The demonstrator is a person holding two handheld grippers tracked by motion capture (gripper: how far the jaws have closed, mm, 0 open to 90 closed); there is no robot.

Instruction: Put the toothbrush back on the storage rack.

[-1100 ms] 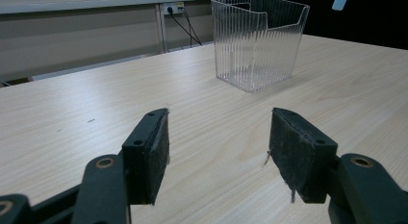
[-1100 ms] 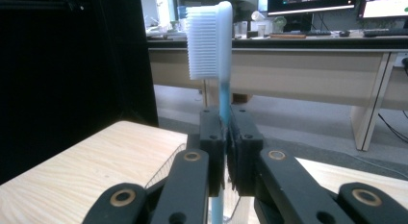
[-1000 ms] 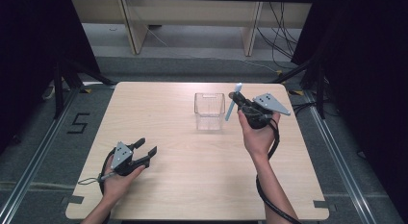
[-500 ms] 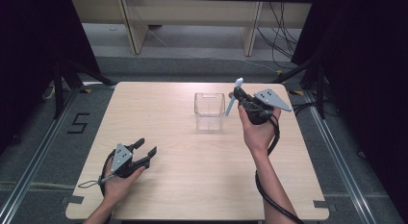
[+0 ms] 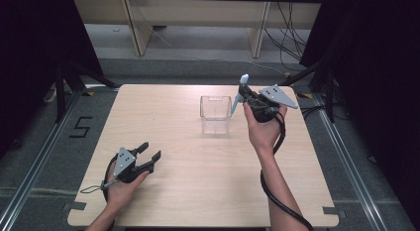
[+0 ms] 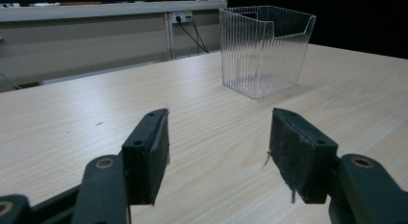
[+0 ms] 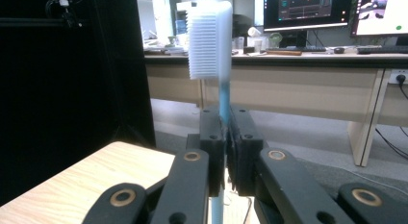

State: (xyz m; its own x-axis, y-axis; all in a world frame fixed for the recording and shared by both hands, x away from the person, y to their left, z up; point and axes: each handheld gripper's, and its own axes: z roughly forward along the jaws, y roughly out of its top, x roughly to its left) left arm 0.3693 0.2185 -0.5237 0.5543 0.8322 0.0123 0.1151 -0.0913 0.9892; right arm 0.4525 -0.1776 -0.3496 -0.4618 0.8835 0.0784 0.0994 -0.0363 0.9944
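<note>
- Clamping a toothbrush (image 7: pixel 219 96), the right gripper (image 7: pixel 225 137) has its jaws pressed together on the blue handle; bristle head (image 5: pixel 243 79) up, rest of the handle hanging below the jaws.
- Grip sits high on the handle, prob. so the long lower end can go into a container first.
- In the high view the right gripper (image 5: pixel 252 103) is held above the table's far right part, just beside the clear bin (image 5: pixel 216 114), on its right. Brush leans over toward the bin but isn't inside it yet.
- Bin is ribbed clear plastic, open top, upright on the wooden table (image 5: pixel 208 181); nothing seen inside. My read: it's the drop-off spot for the brush.
- Left gripper (image 5: pixel 146 157) rests low at the near left of the table, well apart from the bin. Jaws apart, pads (image 6: pixel 155 152) bare, nothing btwn them; they point toward the bin (image 6: pixel 264 51). Looks parked, maybe ready to steady the bin if it slides.
- Vs. the earlier frames: v. little change. Right hand w/ brush has nudged slightly, same upright hold beside the bin; left hand hasn't moved; bin in the same place.
</note>
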